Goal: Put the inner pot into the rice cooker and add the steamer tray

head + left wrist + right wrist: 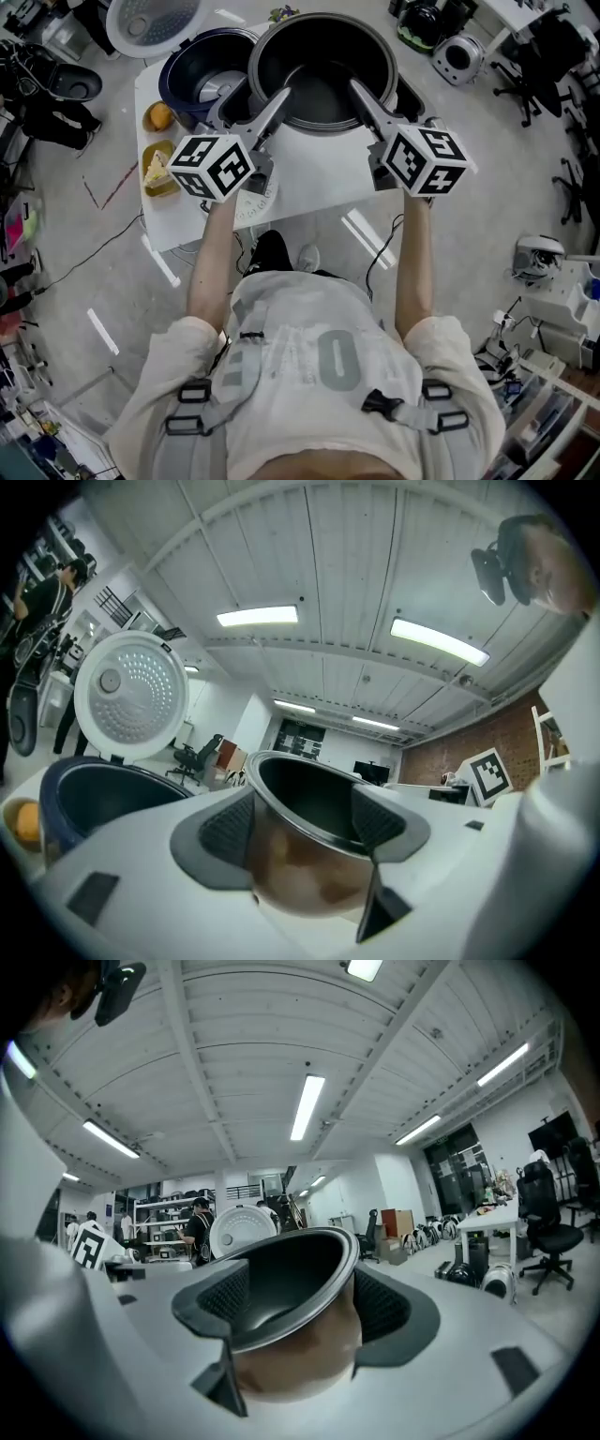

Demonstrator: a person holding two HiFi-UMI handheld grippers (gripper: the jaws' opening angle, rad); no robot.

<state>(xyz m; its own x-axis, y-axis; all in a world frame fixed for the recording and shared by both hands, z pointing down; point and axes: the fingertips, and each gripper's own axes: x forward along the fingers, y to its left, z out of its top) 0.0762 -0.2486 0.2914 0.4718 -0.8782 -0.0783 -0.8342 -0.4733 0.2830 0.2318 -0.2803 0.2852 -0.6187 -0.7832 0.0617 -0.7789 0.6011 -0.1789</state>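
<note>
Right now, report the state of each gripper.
Left gripper: jaws closed on the inner pot rim.
Right gripper: jaws closed on the inner pot's opposite rim.

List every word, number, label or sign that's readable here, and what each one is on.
"0" or "O": large grey figure on the person's shirt; the print beside it is creased, unreadable.
The cubes on left gripper and right gripper: square black-and-white markers, no letters.
A round print on the table by the left cube: too small to read.
On the inner pot and rice cooker: no text shows.
</note>
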